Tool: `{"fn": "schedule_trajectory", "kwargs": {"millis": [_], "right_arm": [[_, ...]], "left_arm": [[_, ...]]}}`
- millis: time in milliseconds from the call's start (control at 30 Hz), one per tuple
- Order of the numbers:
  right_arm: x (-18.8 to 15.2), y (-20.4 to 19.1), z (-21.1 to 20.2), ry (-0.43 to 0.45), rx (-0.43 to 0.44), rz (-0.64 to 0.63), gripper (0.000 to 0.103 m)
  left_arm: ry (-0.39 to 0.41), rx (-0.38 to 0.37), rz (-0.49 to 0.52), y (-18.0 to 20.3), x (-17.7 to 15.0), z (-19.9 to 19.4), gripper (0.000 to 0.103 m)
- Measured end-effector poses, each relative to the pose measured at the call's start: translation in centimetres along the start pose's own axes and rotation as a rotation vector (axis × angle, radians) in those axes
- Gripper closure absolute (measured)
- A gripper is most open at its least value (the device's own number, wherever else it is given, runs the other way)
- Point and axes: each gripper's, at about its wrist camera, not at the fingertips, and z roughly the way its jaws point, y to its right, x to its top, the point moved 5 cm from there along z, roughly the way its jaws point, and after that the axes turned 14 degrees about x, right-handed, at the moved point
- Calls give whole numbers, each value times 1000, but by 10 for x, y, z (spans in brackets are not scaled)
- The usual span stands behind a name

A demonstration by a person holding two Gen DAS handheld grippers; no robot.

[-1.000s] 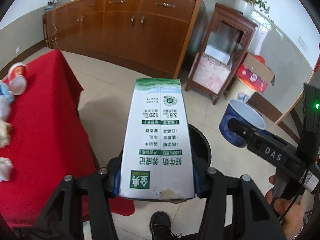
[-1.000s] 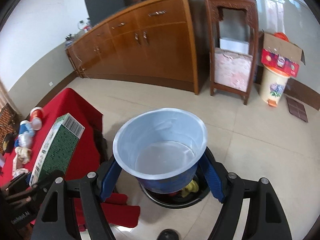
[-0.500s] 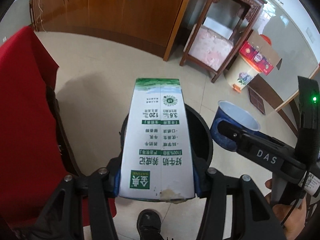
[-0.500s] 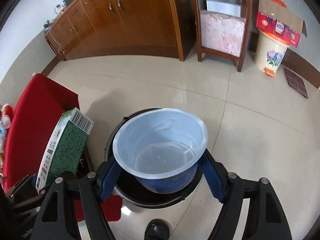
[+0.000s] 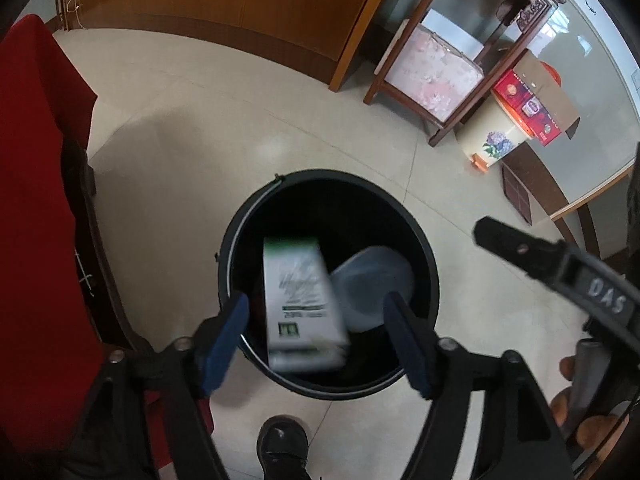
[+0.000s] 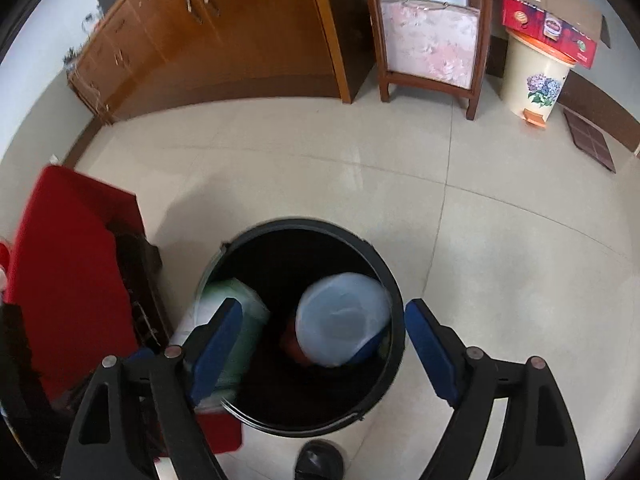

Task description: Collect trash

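A black round trash bin (image 5: 430, 276) stands on the tiled floor, also in the right wrist view (image 6: 394, 292). My left gripper (image 5: 316, 344) is open above it. A white and green milk carton (image 5: 300, 300) is blurred, falling into the bin; it also shows in the right wrist view (image 6: 240, 320). My right gripper (image 6: 324, 348) is open over the bin. A blue bowl with a pale inside (image 6: 342, 320) lies in the bin, also in the left wrist view (image 5: 370, 284). The right gripper's finger (image 5: 520, 250) shows at the right of the left wrist view.
A red-covered table (image 5: 36, 200) stands left of the bin, also in the right wrist view (image 6: 68, 272). A wooden cabinet (image 6: 208, 36), a wooden stand (image 6: 432, 40) and a cream pedal bin (image 6: 536, 76) with a cardboard box stand further back. A black shoe (image 5: 282, 446) is below.
Both grippers opened over the bin. The milk carton left my left gripper and the blue bowl left my right gripper; both dropped into the bin. Both views tilted further down.
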Motion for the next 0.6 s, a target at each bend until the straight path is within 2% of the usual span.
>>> {"fn": "schedule_trajectory", "kwargs": {"millis": [133, 333, 600], "right_arm": [[3, -10, -25, 72, -9, -12, 18], [-4, -33, -64, 149, -14, -32, 18], [-37, -68, -100, 158, 9, -61, 18]], "left_arm": [[58, 21, -2, -7, 3, -16, 30], [151, 83, -12, -28, 0, -66, 30], [249, 137, -37, -55, -10, -136, 30]]}}
